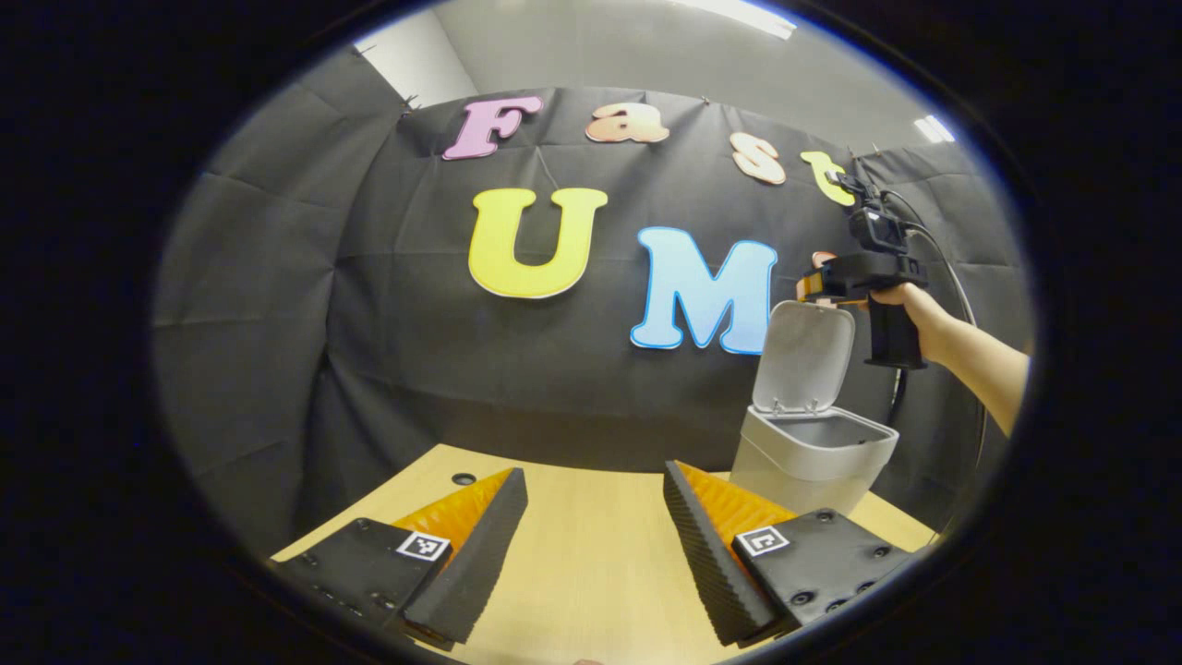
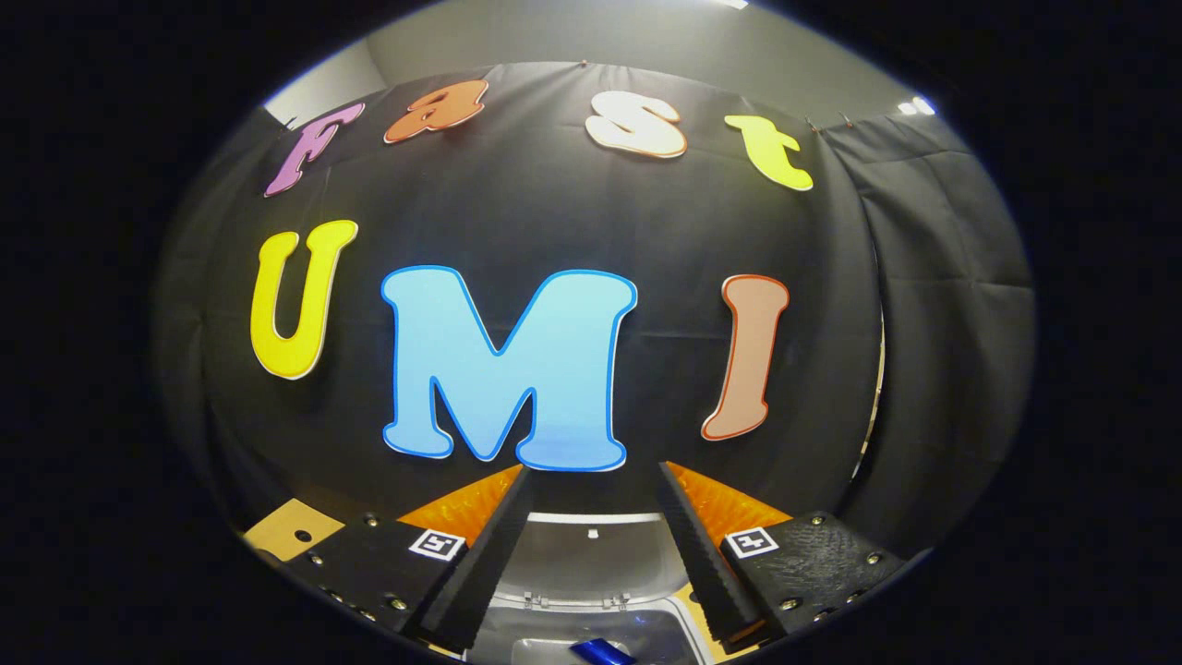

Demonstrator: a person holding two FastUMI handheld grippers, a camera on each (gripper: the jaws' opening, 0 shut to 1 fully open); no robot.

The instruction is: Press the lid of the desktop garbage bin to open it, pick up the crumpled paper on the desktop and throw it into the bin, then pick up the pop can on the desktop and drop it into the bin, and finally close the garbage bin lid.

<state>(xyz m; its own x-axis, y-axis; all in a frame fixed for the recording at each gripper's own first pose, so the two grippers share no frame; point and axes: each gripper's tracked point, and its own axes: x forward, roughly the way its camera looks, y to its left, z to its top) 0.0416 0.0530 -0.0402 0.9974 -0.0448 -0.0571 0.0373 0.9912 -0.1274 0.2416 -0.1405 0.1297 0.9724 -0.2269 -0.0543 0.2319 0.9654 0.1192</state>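
1. The garbage bin (image 1: 813, 448) is standing on the wooden desktop (image 1: 591, 554), lid (image 1: 802, 356) raised.
2. A blue pop can (image 2: 602, 652) is lying inside the bin.
3. The right gripper (image 2: 591, 554) is hovering above the bin, fingers spread, gripping nothing.
4. The left gripper (image 1: 596, 545) is hanging beside the bin, fingers parted and empty.

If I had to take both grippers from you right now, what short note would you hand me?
Left gripper: open, holding nothing, low over the table.
Right gripper: open, holding nothing, above the bin, near the top of its raised lid.
Bin: stands at the table's far right, lid up. Something blue lies inside, probably the can; I cannot make out the paper.
Done: lid opened, and apparently the can dropped in.
Left: check that the paper is inside, then close the lid.
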